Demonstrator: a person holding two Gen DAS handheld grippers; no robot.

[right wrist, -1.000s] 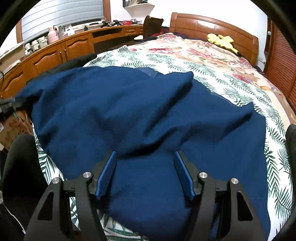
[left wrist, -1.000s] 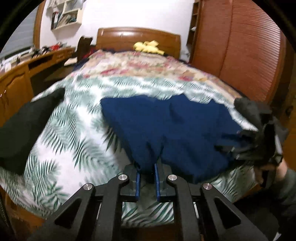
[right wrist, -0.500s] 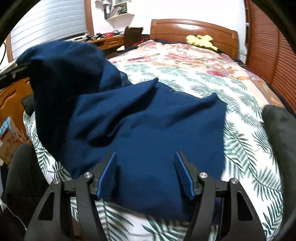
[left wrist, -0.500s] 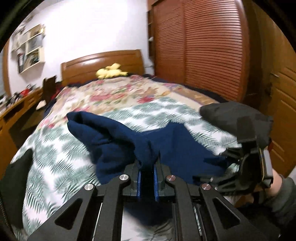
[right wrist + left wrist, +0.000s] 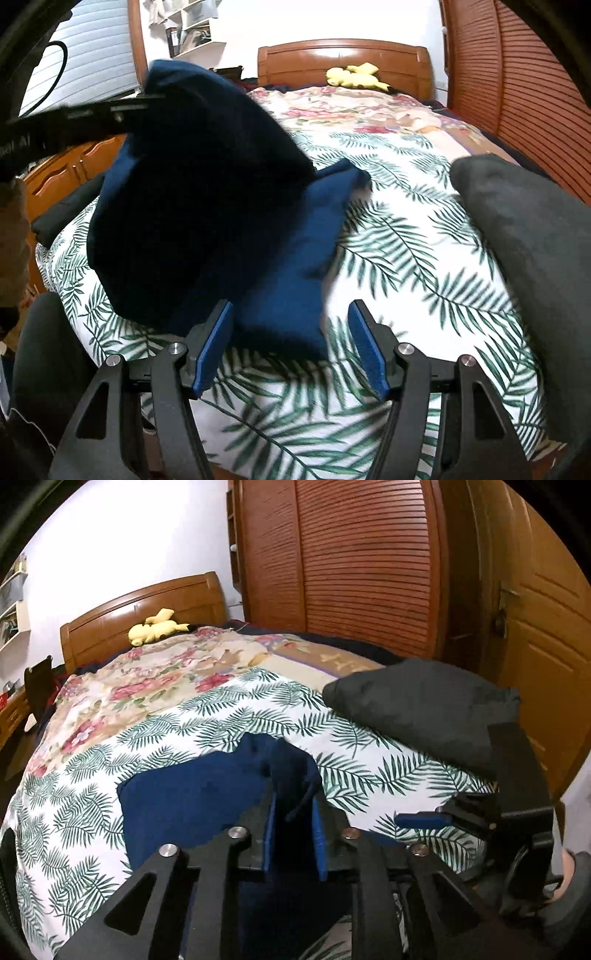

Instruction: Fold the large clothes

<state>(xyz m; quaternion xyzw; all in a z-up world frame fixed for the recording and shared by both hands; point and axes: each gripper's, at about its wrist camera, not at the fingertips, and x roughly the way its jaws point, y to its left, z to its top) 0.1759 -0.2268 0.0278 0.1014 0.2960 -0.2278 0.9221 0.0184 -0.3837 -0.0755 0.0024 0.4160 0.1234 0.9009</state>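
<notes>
- The left gripper [image 5: 293,808] is pinching a bunched fold of the navy garment [image 5: 207,797], its blue pads pressed against the cloth from both sides.
- From the right wrist camera, that same garment [image 5: 207,192] hangs lifted in a dark bundle from the left gripper [image 5: 144,101] at upper left, while its lower part drapes down onto the bed.
- One flat section of navy cloth lies on the palm-leaf bedsheet [image 5: 406,266], reaching toward the middle of the bed.
- The right gripper [image 5: 290,343] is spread wide with nothing between its blue pads; it hovers over the near edge of the bed, the left pad over the garment's lower hem.
- In the left wrist view the right gripper [image 5: 436,818] shows at the right edge, above the sheet [image 5: 92,812].
- A dark grey folded cloth [image 5: 424,709] sits on the right side of the bed, apart from the navy garment.
- A yellow plush toy [image 5: 157,627] rests against the wooden headboard [image 5: 110,620].
- A louvred wooden wardrobe [image 5: 369,561] stands beyond the bed.
</notes>
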